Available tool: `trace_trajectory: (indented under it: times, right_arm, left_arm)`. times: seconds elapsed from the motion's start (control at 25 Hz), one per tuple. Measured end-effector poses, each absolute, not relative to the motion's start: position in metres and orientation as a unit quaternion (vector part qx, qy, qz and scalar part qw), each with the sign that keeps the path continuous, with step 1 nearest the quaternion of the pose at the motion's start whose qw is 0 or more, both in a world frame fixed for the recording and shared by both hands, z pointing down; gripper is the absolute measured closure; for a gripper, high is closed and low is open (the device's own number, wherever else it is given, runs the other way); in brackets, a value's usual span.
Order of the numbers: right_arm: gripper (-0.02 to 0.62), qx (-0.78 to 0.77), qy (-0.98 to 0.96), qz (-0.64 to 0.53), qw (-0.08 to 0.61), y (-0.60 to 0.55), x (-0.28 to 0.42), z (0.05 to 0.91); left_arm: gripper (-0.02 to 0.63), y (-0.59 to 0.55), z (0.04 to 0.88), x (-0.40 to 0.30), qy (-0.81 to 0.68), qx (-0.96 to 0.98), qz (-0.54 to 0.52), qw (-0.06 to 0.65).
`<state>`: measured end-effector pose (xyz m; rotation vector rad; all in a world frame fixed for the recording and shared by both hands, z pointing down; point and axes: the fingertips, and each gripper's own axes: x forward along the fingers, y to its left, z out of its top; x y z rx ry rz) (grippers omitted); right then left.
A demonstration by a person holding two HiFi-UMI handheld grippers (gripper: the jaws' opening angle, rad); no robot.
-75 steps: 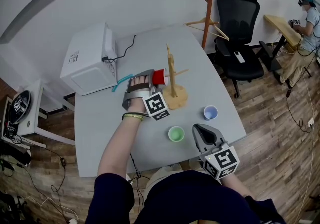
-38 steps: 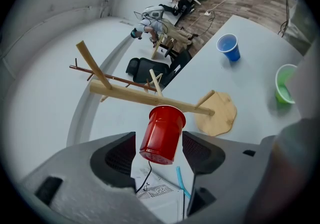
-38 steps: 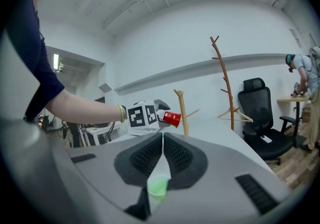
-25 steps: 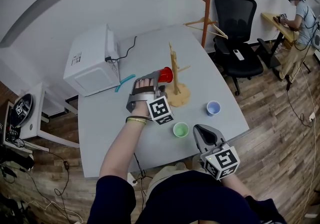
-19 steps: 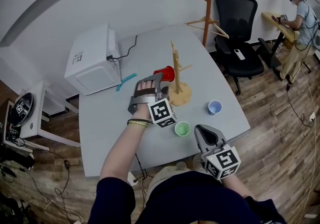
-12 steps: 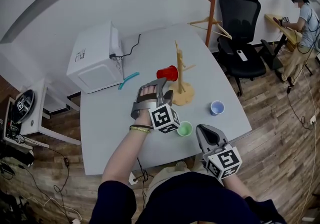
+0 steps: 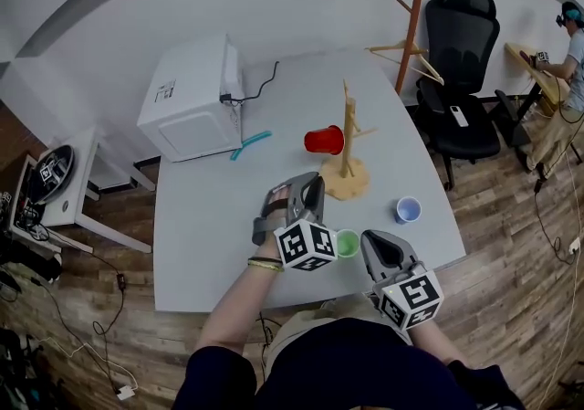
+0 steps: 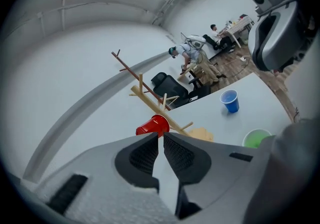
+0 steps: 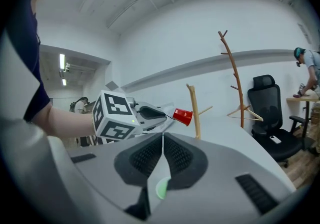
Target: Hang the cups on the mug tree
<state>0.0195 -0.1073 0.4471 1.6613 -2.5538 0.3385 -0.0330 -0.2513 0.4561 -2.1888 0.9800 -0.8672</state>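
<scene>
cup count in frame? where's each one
3. The red cup hangs on a peg of the mug tree. The blue cup stands on the table right of the tree. The green cup stands near the table's front edge. None looks hidden.

On desk (image 7: pixel 210 226): mug tree (image 7: pixel 347 139) at centre, hung cup (image 7: pixel 324 140) on its left peg; right cup (image 7: pixel 409 209) right of base; near cup (image 7: pixel 348 243) before base; box (image 7: pixel 192 99) back-left.
</scene>
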Motion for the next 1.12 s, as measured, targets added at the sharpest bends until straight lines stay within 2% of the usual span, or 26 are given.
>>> trace_trajectory:
  times: [0.24, 0.6, 0.96, 1.12]
  right_arm:
    - [0.566, 0.525, -0.843, 0.108, 0.043, -0.121, 0.018, 0.446]
    - [0.565, 0.51, -0.852, 0.108, 0.046, -0.133, 0.033, 0.439]
    - [0.565, 0.492, -0.861, 0.117, 0.054, -0.136, 0.045, 0.44]
    - [0.566, 0.485, -0.865, 0.119, 0.053, -0.136, 0.047, 0.44]
  left_arm:
    - [0.586, -0.241, 0.463, -0.048, 0.408, -0.842, -0.283, 0.212]
    - [0.588, -0.221, 0.46, -0.061, 0.474, -0.856, -0.196, 0.069]
    - [0.588, -0.199, 0.453, -0.063, 0.501, -0.851, -0.156, 0.005]
    - [0.588, -0.19, 0.444, -0.064, 0.505, -0.851, -0.146, 0.004]
